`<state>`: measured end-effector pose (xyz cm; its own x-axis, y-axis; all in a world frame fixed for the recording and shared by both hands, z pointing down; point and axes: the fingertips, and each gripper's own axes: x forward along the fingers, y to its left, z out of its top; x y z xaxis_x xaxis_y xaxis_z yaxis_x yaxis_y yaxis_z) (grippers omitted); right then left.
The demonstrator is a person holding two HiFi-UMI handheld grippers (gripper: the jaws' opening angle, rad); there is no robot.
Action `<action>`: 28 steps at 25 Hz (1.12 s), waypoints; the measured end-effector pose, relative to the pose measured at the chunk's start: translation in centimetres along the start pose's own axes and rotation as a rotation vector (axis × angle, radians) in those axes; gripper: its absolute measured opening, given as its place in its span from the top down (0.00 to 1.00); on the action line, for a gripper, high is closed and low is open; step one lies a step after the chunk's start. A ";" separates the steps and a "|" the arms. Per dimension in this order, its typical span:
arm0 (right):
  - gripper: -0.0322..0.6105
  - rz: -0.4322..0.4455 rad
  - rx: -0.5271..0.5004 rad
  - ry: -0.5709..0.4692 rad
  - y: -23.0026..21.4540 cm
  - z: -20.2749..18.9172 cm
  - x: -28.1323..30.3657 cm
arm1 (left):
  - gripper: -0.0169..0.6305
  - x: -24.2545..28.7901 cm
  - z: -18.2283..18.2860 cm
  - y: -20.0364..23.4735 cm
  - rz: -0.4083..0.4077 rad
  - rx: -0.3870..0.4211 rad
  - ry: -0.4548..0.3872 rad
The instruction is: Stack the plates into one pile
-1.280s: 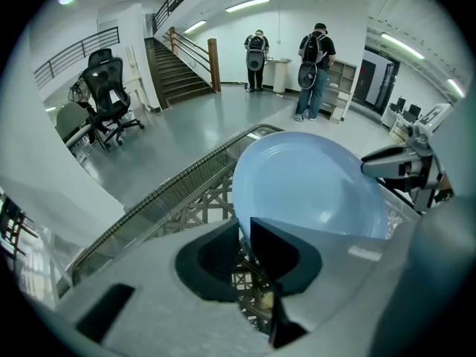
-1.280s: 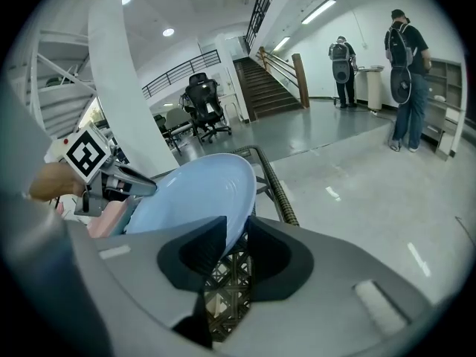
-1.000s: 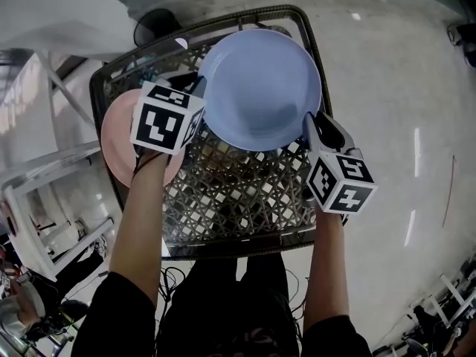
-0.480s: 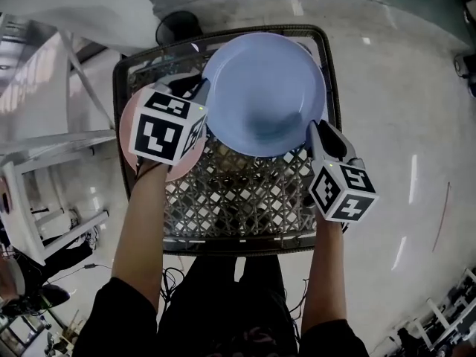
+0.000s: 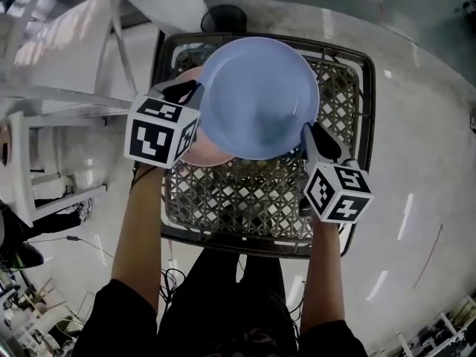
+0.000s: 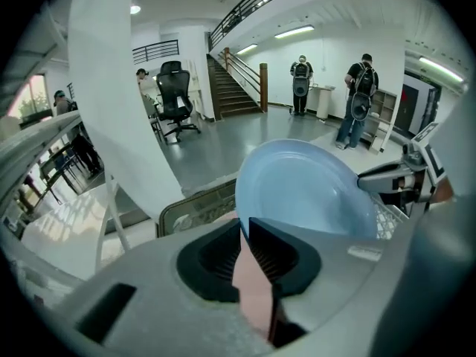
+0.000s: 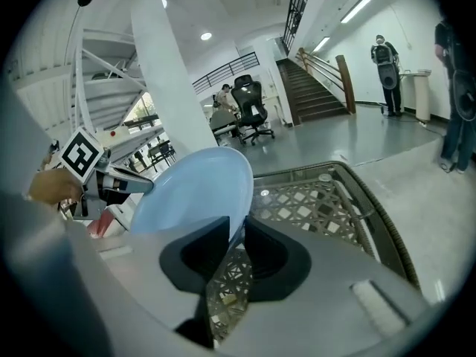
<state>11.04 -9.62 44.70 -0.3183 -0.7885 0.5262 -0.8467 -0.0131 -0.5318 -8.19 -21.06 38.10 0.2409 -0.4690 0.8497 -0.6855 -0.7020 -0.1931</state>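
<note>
Closing left fingers (image 6: 277, 253), pink plate (image 6: 253, 292) between

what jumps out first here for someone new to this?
The big blue plate, held up by its rim between both grippers over the woven table. The left gripper is closing its fingers on the rim, and the right gripper pinches the opposite side. Next, the pink plate on the table, showing past the blue one's left edge.

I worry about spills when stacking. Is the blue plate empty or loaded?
Empty. The blue plate shows a bare inside in the head view; nothing lies on it.
</note>
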 end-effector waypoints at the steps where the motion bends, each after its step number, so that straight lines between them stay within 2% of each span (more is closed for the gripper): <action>1: 0.84 0.014 -0.010 0.007 1.1 -0.2 0.6 | 0.92 -0.5 -1.0 0.9 0.011 -0.016 0.004; 5: 0.84 0.065 -0.043 0.032 4.1 -1.2 2.6 | 0.92 -1.6 -4.3 3.6 0.050 -0.072 0.016; 12: 0.84 0.127 -0.090 0.073 5.3 -1.4 3.9 | 0.91 -2.4 -6.9 4.4 0.098 -0.141 0.042; 19: 0.84 0.135 -0.121 0.107 7.3 -1.4 5.0 | 0.91 -3.1 -8.5 6.1 0.099 -0.181 0.052; 28: 0.84 0.113 -0.119 0.139 6.6 -3.0 5.8 | 0.91 -1.5 -10.4 5.6 0.069 -0.199 0.078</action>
<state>2.27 -12.44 46.23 -0.4631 -0.6883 0.5584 -0.8440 0.1502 -0.5149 -19.52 -18.75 40.87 0.1407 -0.4639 0.8747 -0.8221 -0.5470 -0.1579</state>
